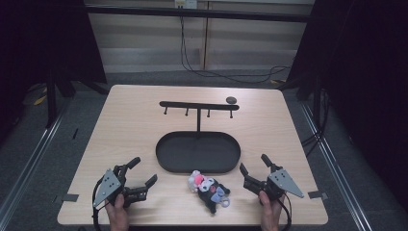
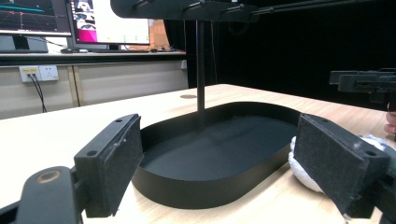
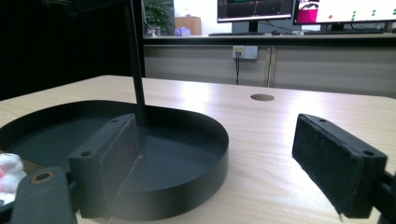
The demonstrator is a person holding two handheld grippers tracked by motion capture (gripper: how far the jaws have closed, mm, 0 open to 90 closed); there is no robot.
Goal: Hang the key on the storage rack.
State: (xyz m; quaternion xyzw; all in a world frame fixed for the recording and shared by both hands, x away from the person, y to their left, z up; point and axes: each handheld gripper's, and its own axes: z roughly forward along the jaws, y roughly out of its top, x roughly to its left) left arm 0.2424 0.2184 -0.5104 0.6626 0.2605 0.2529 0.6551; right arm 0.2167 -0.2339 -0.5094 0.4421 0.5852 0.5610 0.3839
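Two grippers rest near the front edge of a wooden table [image 1: 134, 120], one on each side of a small plush toy [image 1: 209, 188]. That toy, black with white and pink parts, lies on the bare wood just in front of the black oval tray [image 1: 166, 156], close to the tray's front rim but not inside it. The left gripper [image 1: 143, 172] sits to the left of the toy, well apart from it, held by a hand [image 1: 117, 214] at the table edge; its jaws stand wide apart with nothing between them. In the left gripper view the tray's rim shows through the gap between the pads, and a white bit of the toy peeks out behind the right-hand pad. The right gripper [image 1: 255, 163] sits to the right of the toy, near it without touching, held by the other hand [image 1: 270, 211]. Its jaws are also spread wide and grip nothing. From the tray rises a thin black post that carries a crossbar with small hooks [image 1: 198, 106]. Beyond the tray, a small dark round hole [image 1: 231, 100] marks the table top.
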